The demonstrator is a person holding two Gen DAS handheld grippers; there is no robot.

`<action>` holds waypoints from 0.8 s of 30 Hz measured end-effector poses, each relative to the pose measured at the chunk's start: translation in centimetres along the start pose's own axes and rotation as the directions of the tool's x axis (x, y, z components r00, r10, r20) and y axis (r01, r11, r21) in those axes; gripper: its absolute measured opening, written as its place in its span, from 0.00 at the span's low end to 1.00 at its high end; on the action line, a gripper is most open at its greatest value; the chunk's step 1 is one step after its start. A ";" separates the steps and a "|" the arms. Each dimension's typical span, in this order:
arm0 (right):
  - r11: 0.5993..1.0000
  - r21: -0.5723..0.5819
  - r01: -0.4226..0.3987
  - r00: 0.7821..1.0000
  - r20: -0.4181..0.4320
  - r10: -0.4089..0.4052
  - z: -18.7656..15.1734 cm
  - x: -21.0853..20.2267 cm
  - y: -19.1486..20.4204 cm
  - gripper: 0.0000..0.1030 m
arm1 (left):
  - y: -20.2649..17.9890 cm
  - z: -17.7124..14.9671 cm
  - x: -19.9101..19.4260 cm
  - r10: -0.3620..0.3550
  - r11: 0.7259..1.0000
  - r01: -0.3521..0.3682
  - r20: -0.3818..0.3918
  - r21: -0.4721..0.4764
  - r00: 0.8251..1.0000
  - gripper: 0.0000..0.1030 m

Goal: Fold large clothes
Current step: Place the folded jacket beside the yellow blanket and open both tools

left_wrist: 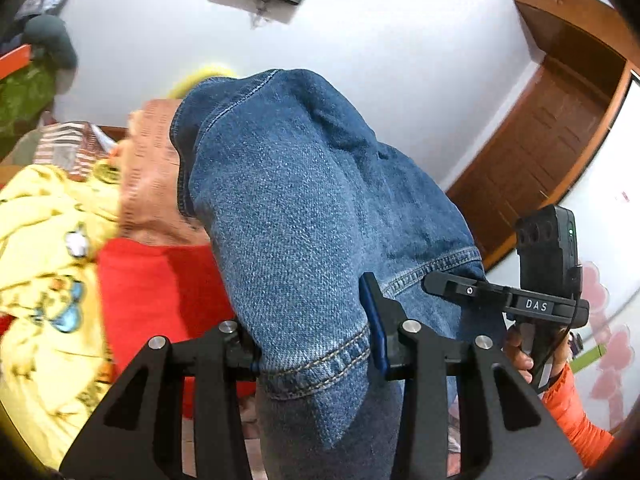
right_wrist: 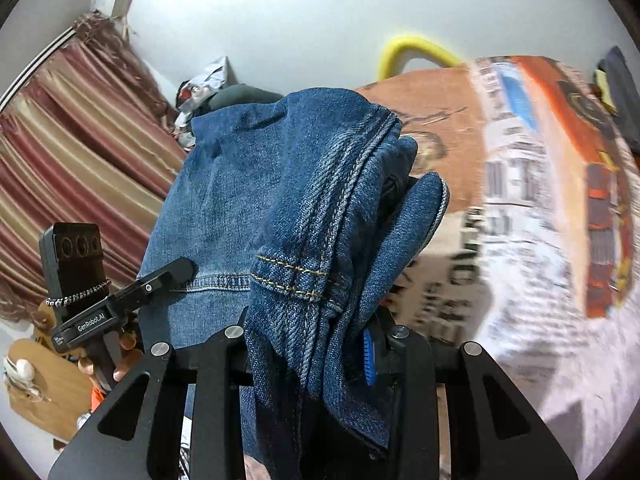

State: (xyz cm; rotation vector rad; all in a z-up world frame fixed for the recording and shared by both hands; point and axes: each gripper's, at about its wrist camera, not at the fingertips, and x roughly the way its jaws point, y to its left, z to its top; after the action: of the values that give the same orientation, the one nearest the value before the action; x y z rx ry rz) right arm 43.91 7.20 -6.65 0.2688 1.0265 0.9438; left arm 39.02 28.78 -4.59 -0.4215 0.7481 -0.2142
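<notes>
Jeans (left_wrist: 304, 208) hang pinched at their hems: left claw (left_wrist: 316, 356) and right claw (right_wrist: 308, 352) each clamped on denim, fabric billowing toward twelve o'clock. Lifting step, seemingly; next, lay them flat on the bedding (right_wrist: 520, 240).

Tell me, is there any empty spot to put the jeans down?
Not much shows. Both grippers, left and right, hold the jeans up, hiding what lies below. Left of them it is crowded: a red garment, a yellow printed one. The right wrist view shows printed bedding right of the jeans with nothing seen lying on it: the likeliest spot.
</notes>
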 end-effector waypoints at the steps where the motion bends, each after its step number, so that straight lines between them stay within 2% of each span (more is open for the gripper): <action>1: 1.000 0.001 -0.010 1.000 -0.011 0.010 0.3 1.3 0.3 0.29 | 1.1 0.1 -0.3 0.016 1.000 -0.016 0.001 -0.011 1.000 0.39; 6: 0.999 0.008 -0.035 0.997 -0.064 0.035 0.2 6.4 0.9 0.29 | 5.9 0.0 0.0 0.063 0.996 -0.064 -0.018 -0.062 0.998 0.39; 12: 0.999 0.050 -0.018 0.988 -0.152 0.026 -0.5 12.9 -0.9 0.29 | 12.0 -2.2 3.3 0.105 0.984 -0.116 -0.086 -0.137 0.991 0.39; 17: 0.998 0.020 0.061 0.972 -0.229 -0.055 -2.6 17.9 -2.5 0.29 | 17.3 -4.6 8.2 0.117 0.967 -0.150 -0.162 -0.206 0.980 0.38; 20: 0.997 0.029 0.076 0.965 -0.253 -0.067 -3.3 19.4 -4.1 0.31 | 18.8 -6.3 10.3 0.164 0.963 -0.199 -0.190 -0.182 0.968 0.42; 22: 0.998 0.040 0.055 0.967 -0.250 -0.043 -3.4 19.5 -4.6 0.33 | 19.3 -6.9 10.4 0.166 0.962 -0.198 -0.173 -0.188 0.971 0.46; 24: 0.998 0.013 0.061 0.966 -0.252 -0.056 -3.5 19.1 -4.2 0.35 | 19.3 -7.1 9.9 0.154 0.963 -0.186 -0.168 -0.197 0.974 0.46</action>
State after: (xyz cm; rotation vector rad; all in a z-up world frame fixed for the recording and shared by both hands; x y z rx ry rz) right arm 46.79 18.66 -22.59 0.1361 1.2712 0.9300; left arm 41.91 40.68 -23.83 -0.5438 0.9561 -0.0036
